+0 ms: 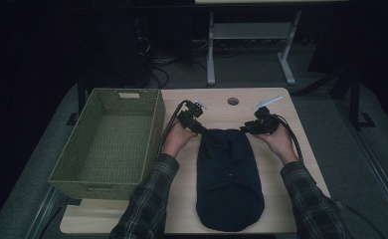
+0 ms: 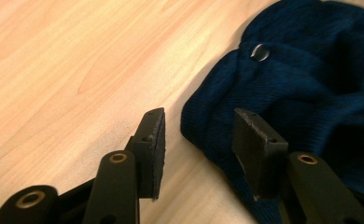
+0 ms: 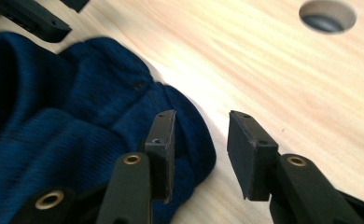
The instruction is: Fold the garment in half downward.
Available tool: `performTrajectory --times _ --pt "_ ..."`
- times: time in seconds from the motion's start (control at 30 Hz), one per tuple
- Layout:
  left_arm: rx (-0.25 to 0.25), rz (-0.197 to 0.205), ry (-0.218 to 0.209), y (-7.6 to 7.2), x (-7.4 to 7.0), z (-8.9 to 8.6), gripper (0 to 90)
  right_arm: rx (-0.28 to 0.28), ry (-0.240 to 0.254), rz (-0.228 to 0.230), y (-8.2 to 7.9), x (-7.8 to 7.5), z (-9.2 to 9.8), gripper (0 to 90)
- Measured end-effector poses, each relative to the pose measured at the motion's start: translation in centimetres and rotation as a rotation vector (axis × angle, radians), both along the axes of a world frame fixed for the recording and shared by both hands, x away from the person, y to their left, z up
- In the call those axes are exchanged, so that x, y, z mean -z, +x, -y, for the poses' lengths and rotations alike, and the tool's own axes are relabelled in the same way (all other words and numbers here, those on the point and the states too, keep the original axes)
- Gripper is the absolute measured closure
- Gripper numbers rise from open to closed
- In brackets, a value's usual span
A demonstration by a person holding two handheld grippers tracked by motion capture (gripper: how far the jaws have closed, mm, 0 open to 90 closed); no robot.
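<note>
Navy knit, that's what I'm working with: a dark blue garment (image 1: 229, 179) lying flat down the middle of the worktop (image 1: 276, 107), lower centre of the high view, already folded into a long rounded bundle. A green woven basket (image 1: 154, 124) sits at the left of the frame, nothing in it.

Both tools are at the top end of the bundle. The left tool (image 1: 198, 128) is at the upper-left corner and the right tool (image 1: 246, 128) at the upper-right. Neither has a grip. In the left gripper view the left tool (image 2: 201, 140) is roughly half open, straddling the edge of the cloth (image 2: 311, 84): one pad over bare wood, the other over the knit, nothing pinched. In the right gripper view the right tool (image 3: 202, 144) is also partly open, one pad over the corner of the fabric (image 3: 77, 121) and the other over bare wood.

My read: the folding looks mostly done; what's left is another fold or grabbing it and moving it, likely into the basket.

The gripper views show stuff the high one can't: a small metal snap (image 2: 259, 52) on the knit, the ribbed texture. The high view gives the basket and overall layout.
</note>
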State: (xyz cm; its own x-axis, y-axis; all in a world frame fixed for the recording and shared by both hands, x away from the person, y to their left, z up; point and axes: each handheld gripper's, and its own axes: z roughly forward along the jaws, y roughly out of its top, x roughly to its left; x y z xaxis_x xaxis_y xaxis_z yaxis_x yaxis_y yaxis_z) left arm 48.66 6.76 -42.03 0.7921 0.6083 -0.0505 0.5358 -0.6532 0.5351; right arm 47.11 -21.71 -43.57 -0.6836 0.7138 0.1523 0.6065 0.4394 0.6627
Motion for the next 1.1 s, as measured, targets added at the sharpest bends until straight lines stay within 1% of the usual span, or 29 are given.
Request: performTrajectory --times 0.07,0.1,0.17,0.2,0.23,0.3,0.33,0.4,0.43,0.5,0.53,0.6,0.63,0.67,0.7,0.73,0.77,0.8,0.87,0.9,0.93,0.97,1.0,1.03,1.1 --pt "-0.008 -0.011 0.004 0.2 0.6 0.1 53.6 -0.004 -0.016 -0.009 0.2 0.7 0.0 60.9" --pt "-0.007 -0.018 0.01 0.2 1.0 0.3 53.6 0.0 -0.013 -0.016 0.3 0.9 0.0 60.9" --pt "-0.007 -0.017 0.013 0.3 1.2 0.4 53.4 0.0 -0.004 -0.031 0.4 1.3 0.0 61.0" --pt "-0.002 -0.02 0.025 0.3 1.3 0.4 53.4 0.0 -0.004 -0.031 0.4 1.3 0.0 61.0" --pt "-0.007 -0.026 0.022 0.3 1.5 0.4 53.4 0.003 -0.023 -0.033 0.5 1.6 -0.1 61.1" --pt "-0.01 -0.031 0.02 0.4 1.9 0.4 53.4 -0.003 -0.025 -0.036 0.6 1.8 -0.1 61.1" --pt "-0.008 -0.032 0.023 0.4 2.1 0.4 53.6 -0.005 -0.033 -0.048 0.6 2.2 -0.2 61.3" --pt "-0.004 -0.036 0.024 0.4 2.4 0.3 53.9 -0.016 -0.034 -0.049 0.5 2.3 -0.3 61.7" --pt "-0.008 -0.042 0.016 0.4 2.5 0.3 54.0 -0.015 -0.035 -0.054 0.5 2.4 -0.3 62.1" --pt "0.002 -0.041 0.019 0.4 2.6 0.2 54.1 -0.017 -0.039 -0.055 0.5 2.4 -0.4 62.6" --pt "0.001 -0.041 0.014 0.5 2.7 0.2 54.3 -0.02 -0.039 -0.06 0.5 2.5 -0.4 63.2" --pt "0.016 -0.041 0.013 0.5 2.7 0.3 56.3 -0.026 -0.028 -0.084 0.6 2.6 -0.5 67.8" --pt "0.022 -0.045 0.012 0.5 2.7 0.3 58.3 -0.035 -0.028 -0.086 0.6 2.6 -0.6 69.4" --pt "0.025 -0.067 -0.003 0.5 2.8 0.3 61.5 -0.04 -0.033 -0.086 0.6 2.6 -0.7 71.2" --pt "0.025 -0.067 -0.003 0.5 2.8 0.3 64.6 -0.04 -0.033 -0.086 0.6 2.6 -0.7 71.2" --pt "0.021 -0.089 -0.018 0.6 2.8 0.2 67.4 -0.044 -0.036 -0.087 0.6 2.6 -0.8 73.4" --pt "0.021 -0.097 -0.023 0.6 2.8 0.2 70.4 -0.044 -0.028 -0.091 0.6 2.7 -0.8 74.9" --pt "0.021 -0.097 -0.023 0.6 2.8 0.2 72.6 -0.044 -0.028 -0.091 0.6 2.7 -0.8 74.9" --pt "0.014 -0.109 -0.031 0.5 2.8 0.3 77.7 -0.05 -0.016 -0.095 0.5 2.7 -0.7 79.5" --pt "0.012 -0.108 -0.031 0.5 2.8 0.4 77.7 -0.05 -0.016 -0.095 0.5 2.7 -0.7 79.5" --pt "0.019 -0.105 -0.022 0.5 2.8 0.4 80.4 -0.057 -0.031 -0.082 0.4 2.6 -0.9 82.2" --pt "0.019 -0.101 -0.012 0.4 2.7 0.4 81.1 -0.057 -0.039 -0.08 0.3 2.5 -1.1 82.8" --pt "0.019 -0.101 -0.012 0.4 2.7 0.4 81.5 -0.057 -0.039 -0.08 0.3 2.5 -1.1 82.8" --pt "0.019 -0.098 -0.009 0.4 2.6 0.4 81.9 -0.068 -0.066 -0.065 0.2 2.3 -1.3 83.6" --pt "0.016 -0.094 -0.01 0.3 2.5 0.4 82.2 -0.078 -0.097 -0.041 0.1 2.1 -1.4 83.8"
